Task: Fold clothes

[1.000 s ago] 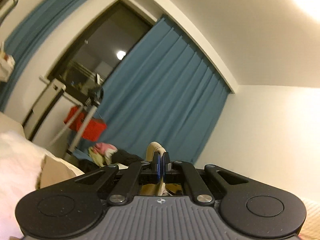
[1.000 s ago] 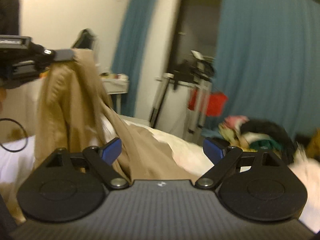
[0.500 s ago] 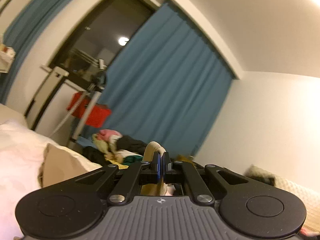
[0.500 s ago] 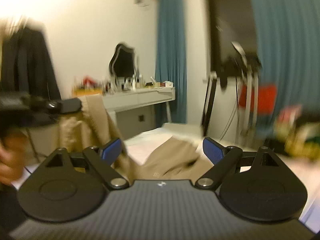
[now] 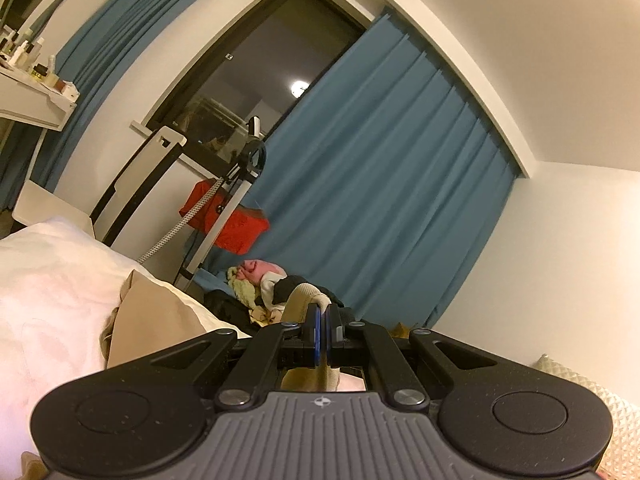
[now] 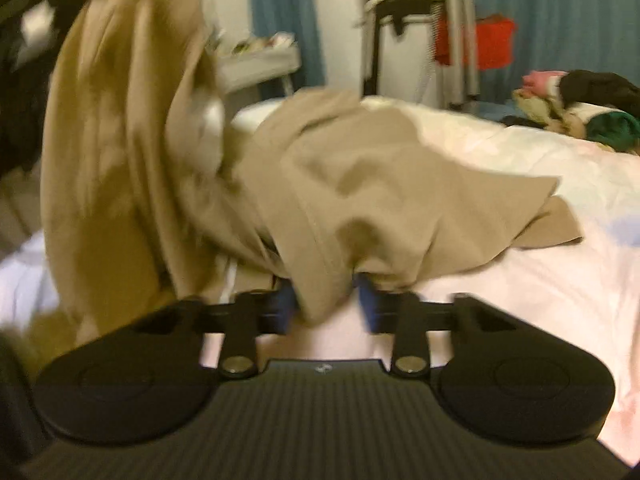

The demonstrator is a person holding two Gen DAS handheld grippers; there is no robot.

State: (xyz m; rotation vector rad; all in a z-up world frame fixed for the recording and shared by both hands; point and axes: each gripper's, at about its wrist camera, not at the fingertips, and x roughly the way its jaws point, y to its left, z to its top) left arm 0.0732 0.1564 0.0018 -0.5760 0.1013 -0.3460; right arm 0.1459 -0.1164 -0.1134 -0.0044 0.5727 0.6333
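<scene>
A tan garment (image 6: 380, 200) lies half spread on the bed, and its left part hangs raised toward the blurred upper left of the right wrist view. My right gripper (image 6: 326, 308) points down at it. Its jaws are closing around a hanging fold of the cloth, and a gap still shows beside the right pad (image 6: 366, 308). My left gripper (image 5: 320, 332) is shut on an edge of the tan garment (image 5: 306, 300), which pokes up past the pads. More of that cloth (image 5: 140, 320) rests on the bed to the left.
The bed (image 6: 520, 280) has a pale pink-white cover. A pile of mixed clothes (image 6: 580, 108) lies at its far end. Behind it stand a metal rack with a red bag (image 5: 228, 216), blue curtains (image 5: 380, 200) and a dark window. A white shelf (image 5: 32, 104) holds bottles.
My right gripper has dropped toward the bed and its wide jaws have narrowed around a fold of the tan garment. The left gripper stays shut on the cloth while its view has shifted sideways.
</scene>
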